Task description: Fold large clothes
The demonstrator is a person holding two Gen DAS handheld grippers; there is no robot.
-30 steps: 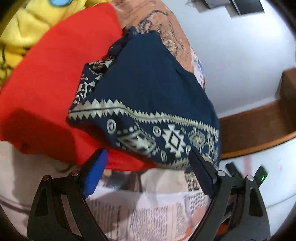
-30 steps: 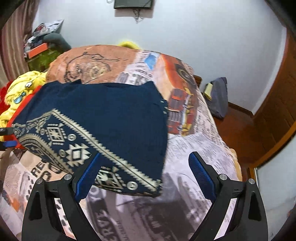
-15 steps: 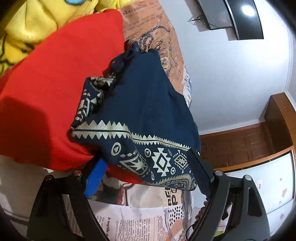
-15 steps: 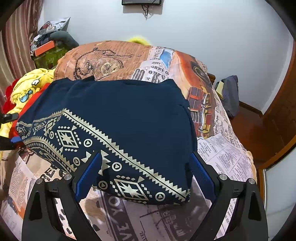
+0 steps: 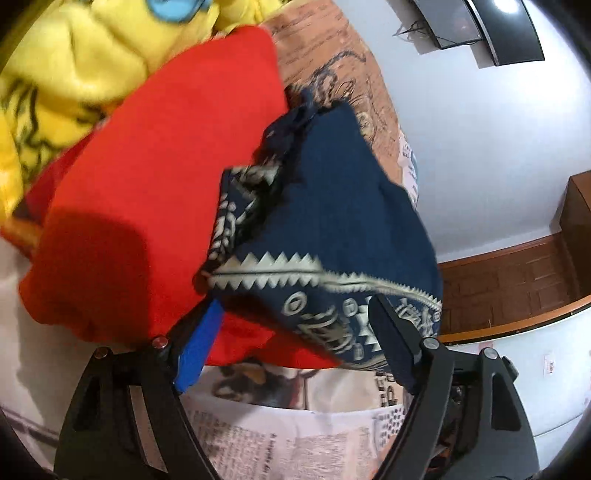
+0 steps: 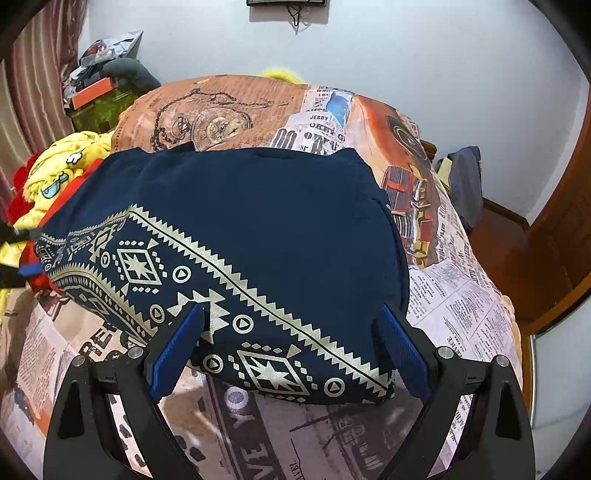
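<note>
Newsprint-patterned bedding (image 6: 461, 306) covers a bed against a pale wall, with a wooden floor at 3 o'clock in the right wrist view. That view shows a navy garment (image 6: 258, 229) with a cream geometric border lying folded on the bedding, its near edge toward 6 o'clock. The right gripper (image 6: 291, 350) stands wide, its 2 blue pads on either side of the garment's near corner, and neither pad presses the cloth. At 9 o'clock in this view a small part of the left gripper shows beside the garment's far end.

The left wrist view shows what the other hides: the garment's (image 5: 343, 206) end rests on a red cloth (image 5: 147, 192), and bunched layers of the border show at its side. A yellow printed blanket (image 5: 74, 74) fills 10 to 11 o'clock there. The left gripper (image 5: 299, 343) has just been closing a little, yet its jaws are still wide, with the garment's patterned corner and a fold of the red cloth between them. Whether the pads touch the cloth cannot be told. A dark screen (image 5: 495, 33) on the wall sits at 1 o'clock, seen more fully in this view than in the right one.
</note>
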